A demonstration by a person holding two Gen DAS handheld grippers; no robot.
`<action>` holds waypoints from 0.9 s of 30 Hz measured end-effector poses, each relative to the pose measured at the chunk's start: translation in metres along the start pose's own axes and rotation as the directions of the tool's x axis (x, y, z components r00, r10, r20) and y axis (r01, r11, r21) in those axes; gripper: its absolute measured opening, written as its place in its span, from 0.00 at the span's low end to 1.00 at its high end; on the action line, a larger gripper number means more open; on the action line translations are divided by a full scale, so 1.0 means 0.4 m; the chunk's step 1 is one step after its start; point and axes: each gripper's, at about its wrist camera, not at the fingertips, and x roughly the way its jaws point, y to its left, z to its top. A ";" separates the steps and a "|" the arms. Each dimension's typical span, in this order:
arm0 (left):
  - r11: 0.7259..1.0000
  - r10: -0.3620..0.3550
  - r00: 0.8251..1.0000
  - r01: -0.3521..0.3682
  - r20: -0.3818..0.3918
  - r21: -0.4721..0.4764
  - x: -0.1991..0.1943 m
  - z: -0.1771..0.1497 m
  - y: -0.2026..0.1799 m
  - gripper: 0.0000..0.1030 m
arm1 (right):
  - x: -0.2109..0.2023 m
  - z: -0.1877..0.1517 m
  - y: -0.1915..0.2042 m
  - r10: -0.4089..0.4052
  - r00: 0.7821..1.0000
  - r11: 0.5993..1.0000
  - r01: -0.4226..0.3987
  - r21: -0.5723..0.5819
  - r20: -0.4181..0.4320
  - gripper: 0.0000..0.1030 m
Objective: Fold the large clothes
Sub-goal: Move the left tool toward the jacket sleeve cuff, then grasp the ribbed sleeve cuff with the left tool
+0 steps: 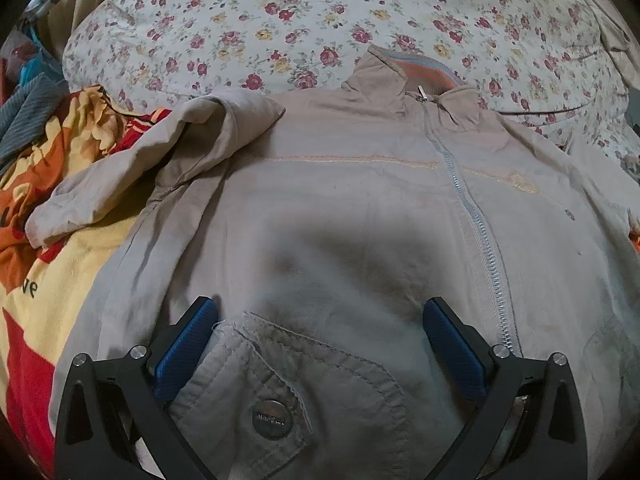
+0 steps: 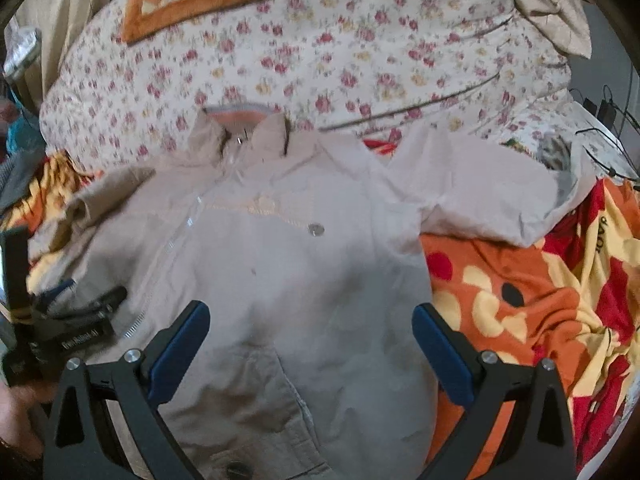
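Jacket (image 1: 340,208) fabric fills both views: a beige zip-up lies front side up on the bed, collar (image 1: 400,76) toward the far side where the floral quilt (image 1: 280,12) is heaped, hem toward the near edge. Its zipper (image 1: 476,216) is closed to the collar, which keeps the two front panels together as one flat body, a sensible state for folding. One sleeve (image 1: 132,168) is bunched and thrown outward over the orange and yellow blanket (image 1: 48,280) at the bed's left side; the other sleeve (image 2: 492,196) is spread toward the right side, so neither is folded in yet. The left gripper (image 1: 320,332) hovers low above the flapped pocket (image 1: 280,380) near the hem, fingers spread wide with nothing between them. The right gripper (image 2: 312,332) is likewise spread and empty over the other front panel, close to where the garment meets the blanket; its view is blurred. Both tools appear placed over the lower body to smooth it or to reach for an edge, and I judge the folding has barely begun, with the sleeves the likely first thing to bring inward.
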 end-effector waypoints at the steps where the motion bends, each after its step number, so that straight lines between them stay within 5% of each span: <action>1: 1.000 -0.014 1.000 0.014 0.001 -0.010 -0.006 0.000 0.004 0.96 | -0.010 0.004 0.000 0.005 1.000 1.000 -0.005 0.007 0.018 1.00; 8: 0.994 -0.105 0.986 0.106 0.131 0.000 -0.074 -0.007 0.002 0.96 | -0.101 0.142 0.014 -0.003 0.981 0.995 0.024 -0.102 0.195 1.00; 12: 0.991 -0.121 0.962 0.131 0.245 -0.024 -0.117 0.017 0.024 0.95 | -0.076 0.242 0.005 -0.007 0.984 0.994 0.027 -0.109 0.178 1.00; 15: 0.993 -0.105 0.955 0.116 0.278 -0.023 -0.149 0.046 0.058 0.94 | -0.035 0.233 -0.013 0.005 0.983 0.998 0.006 -0.057 0.185 1.00; 18: 0.991 -0.090 0.959 0.113 0.269 -0.072 -0.180 0.104 0.137 0.94 | 0.023 0.138 -0.040 0.020 0.988 1.000 -0.023 0.016 0.156 1.00; 21: 0.986 -0.061 0.969 0.096 0.241 -0.135 -0.196 0.176 0.265 0.94 | 0.094 0.104 -0.073 0.065 0.997 0.992 -0.059 0.113 -0.046 0.99; 23: 0.970 -0.056 0.981 0.098 0.187 -0.224 -0.170 0.204 0.383 0.94 | 0.103 0.103 -0.096 0.113 0.992 0.980 -0.102 0.172 -0.057 0.99; 27: 0.904 -0.033 0.997 0.059 0.069 -0.425 -0.089 0.178 0.639 0.85 | 0.091 0.109 -0.078 0.082 0.996 0.989 -0.078 0.123 -0.026 0.99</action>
